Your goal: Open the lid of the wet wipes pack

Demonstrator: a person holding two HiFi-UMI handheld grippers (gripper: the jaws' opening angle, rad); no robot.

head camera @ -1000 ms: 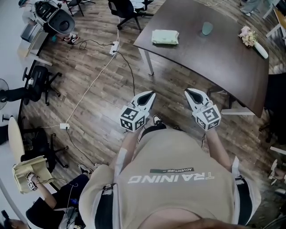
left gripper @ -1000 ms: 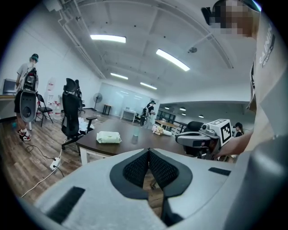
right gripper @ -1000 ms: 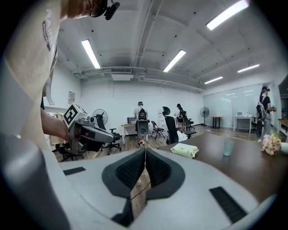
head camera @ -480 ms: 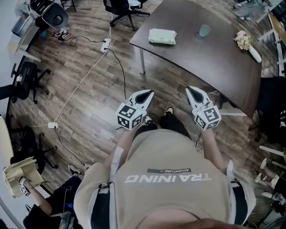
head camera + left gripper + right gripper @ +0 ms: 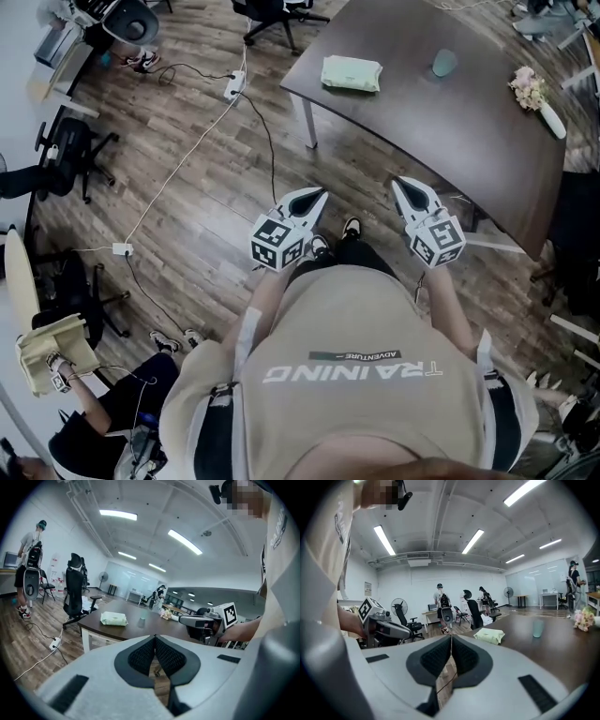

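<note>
A pale green wet wipes pack (image 5: 352,74) lies flat near the left end of the dark brown table (image 5: 469,141); it also shows in the left gripper view (image 5: 114,618) and the right gripper view (image 5: 489,636). Both grippers hang in the air over the wooden floor, well short of the table. My left gripper (image 5: 314,196) has its jaws shut with nothing between them. My right gripper (image 5: 401,186) is shut too and holds nothing. The pack's lid cannot be made out from here.
A teal cup (image 5: 444,63) and a white vase with flowers (image 5: 535,97) stand on the table. A power strip (image 5: 231,87) and cables (image 5: 178,173) run across the floor at left. Office chairs (image 5: 66,155) and a seated person (image 5: 103,412) are at left.
The view has shifted a little; the table and pack sit slightly to the right of before. Both grippers stay shut and side by side.
</note>
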